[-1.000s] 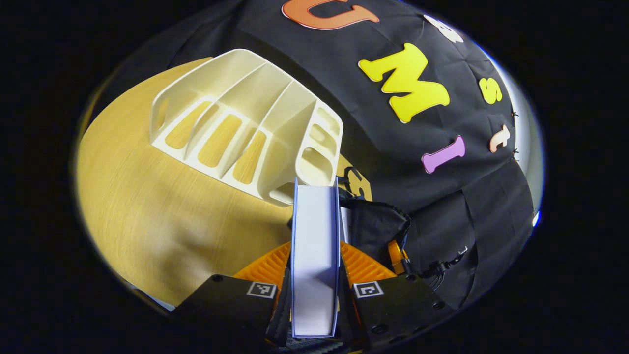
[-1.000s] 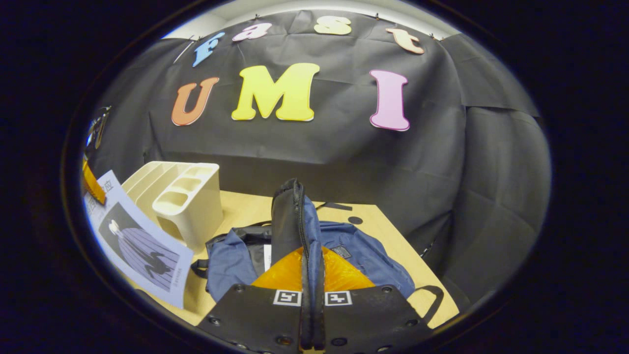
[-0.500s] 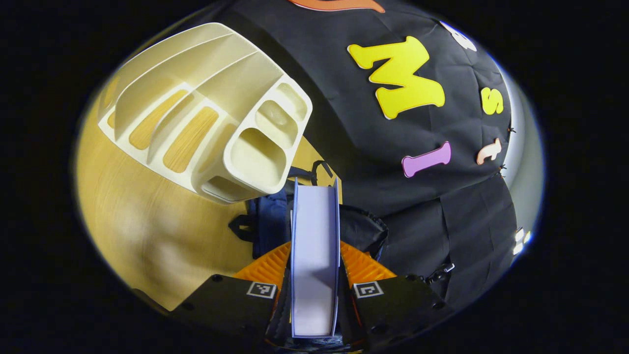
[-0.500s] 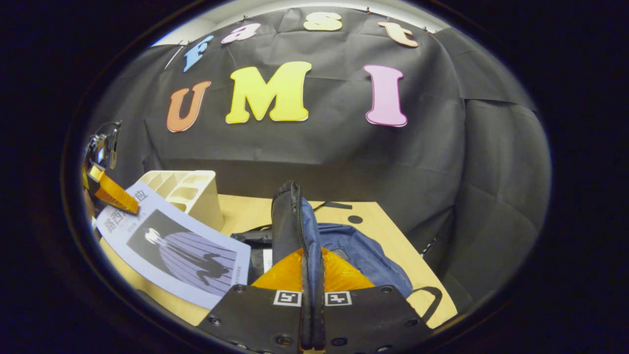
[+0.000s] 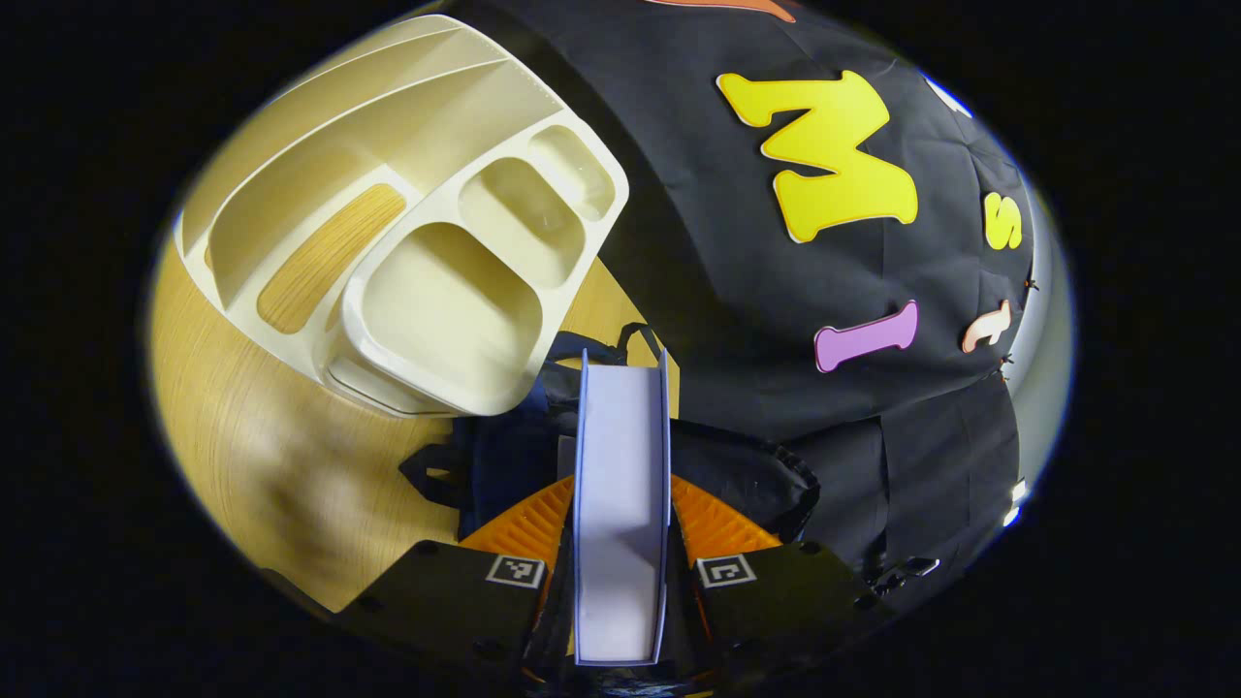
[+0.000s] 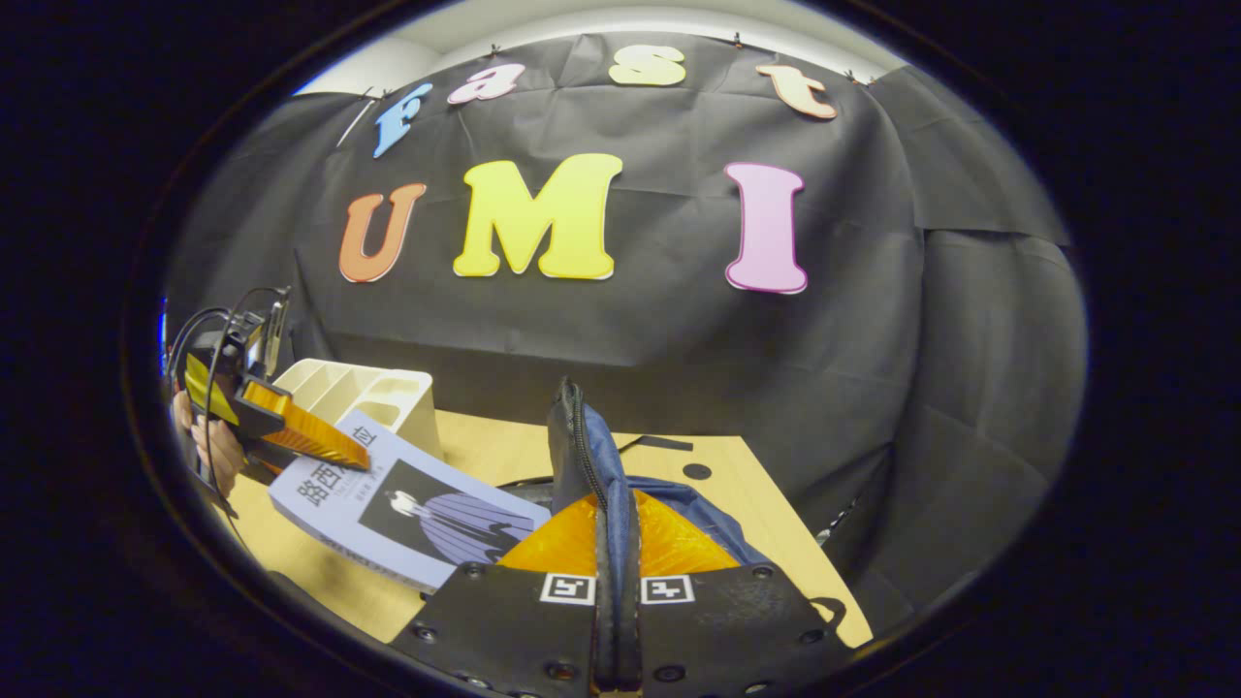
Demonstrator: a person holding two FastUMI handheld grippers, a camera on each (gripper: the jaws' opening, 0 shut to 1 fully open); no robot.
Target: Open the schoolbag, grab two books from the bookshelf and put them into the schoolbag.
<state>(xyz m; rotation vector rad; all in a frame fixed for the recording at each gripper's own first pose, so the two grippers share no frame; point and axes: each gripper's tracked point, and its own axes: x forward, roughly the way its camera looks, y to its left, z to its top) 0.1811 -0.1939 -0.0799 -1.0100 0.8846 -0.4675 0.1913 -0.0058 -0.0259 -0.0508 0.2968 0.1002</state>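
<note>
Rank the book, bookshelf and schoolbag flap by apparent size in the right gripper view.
1. Book, largest.
2. Schoolbag flap, though nearness to the camera inflates it.
3. Bookshelf, smallest, farther off and partly hidden behind the book.

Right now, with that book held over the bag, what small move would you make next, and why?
Probably ease the book down and forward into the bag's opening. The left tool grips the book just over the bag, while the right tool holds the bag's zippered edge up, apparently keeping the mouth open.
</note>
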